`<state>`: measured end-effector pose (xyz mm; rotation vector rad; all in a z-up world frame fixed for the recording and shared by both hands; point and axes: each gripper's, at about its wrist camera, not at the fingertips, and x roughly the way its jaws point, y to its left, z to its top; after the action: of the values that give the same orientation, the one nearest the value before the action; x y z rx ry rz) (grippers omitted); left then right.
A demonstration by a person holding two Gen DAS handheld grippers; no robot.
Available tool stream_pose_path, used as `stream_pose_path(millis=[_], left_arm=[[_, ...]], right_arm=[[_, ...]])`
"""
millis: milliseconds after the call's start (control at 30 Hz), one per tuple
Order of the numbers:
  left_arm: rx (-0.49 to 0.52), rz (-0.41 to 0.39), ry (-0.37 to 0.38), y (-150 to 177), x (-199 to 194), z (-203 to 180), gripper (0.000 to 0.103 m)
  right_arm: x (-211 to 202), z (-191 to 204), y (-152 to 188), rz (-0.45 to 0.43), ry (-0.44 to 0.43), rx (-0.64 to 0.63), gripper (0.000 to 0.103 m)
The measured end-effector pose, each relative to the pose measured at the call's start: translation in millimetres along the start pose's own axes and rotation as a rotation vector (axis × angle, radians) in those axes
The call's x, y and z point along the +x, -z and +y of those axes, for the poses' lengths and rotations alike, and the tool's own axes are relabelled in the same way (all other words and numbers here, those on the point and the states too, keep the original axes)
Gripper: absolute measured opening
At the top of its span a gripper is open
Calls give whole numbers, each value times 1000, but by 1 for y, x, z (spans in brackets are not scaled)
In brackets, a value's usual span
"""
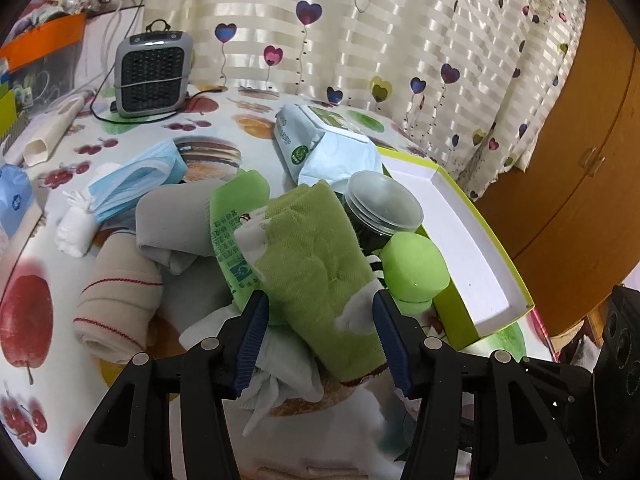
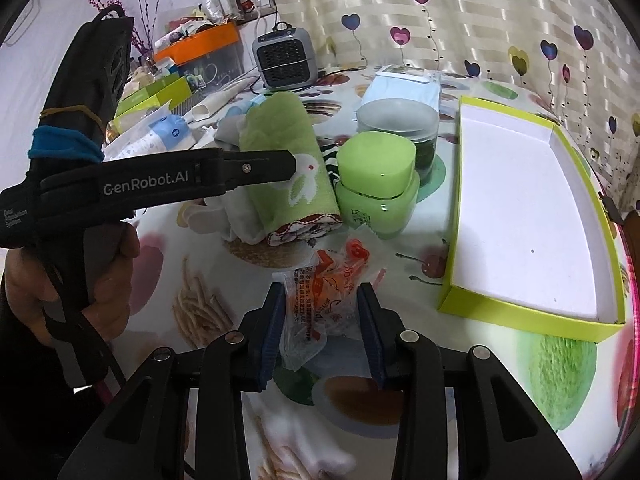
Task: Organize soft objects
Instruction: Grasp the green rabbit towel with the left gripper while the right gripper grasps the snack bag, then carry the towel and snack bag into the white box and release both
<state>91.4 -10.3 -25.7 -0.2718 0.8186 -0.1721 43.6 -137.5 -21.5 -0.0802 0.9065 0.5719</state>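
Towel [image 1: 320, 264] lies between the wide-open left hand-held gripper [image 1: 320, 340]; right hand-held gripper [image 2: 323, 322] clamps a packet [image 2: 320, 300].

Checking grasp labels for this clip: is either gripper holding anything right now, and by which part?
The right gripper pinches the orange-printed clear packet by its near end. The left gripper is open astride the rolled green towel, holding nothing.

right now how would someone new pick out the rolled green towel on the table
Start at the shallow white-lined box on the fruit-print table. Left of it stands a green jar, and the green towel lies against that. Only it has a white rabbit and a red scalloped edge.
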Motion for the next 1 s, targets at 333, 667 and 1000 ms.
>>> stream_pose_path(millis=[333, 667, 1000], left_arm=[[-22, -3, 11, -3, 3, 5, 13], [-9, -52, 22, 3, -26, 8, 11], [12, -134, 25, -2, -66, 6, 11]], right_arm=[[-4, -2, 3, -8, 6, 10, 38], [-14, 3, 2, -38, 12, 4, 38], [-32, 4, -6, -102, 31, -9, 38]])
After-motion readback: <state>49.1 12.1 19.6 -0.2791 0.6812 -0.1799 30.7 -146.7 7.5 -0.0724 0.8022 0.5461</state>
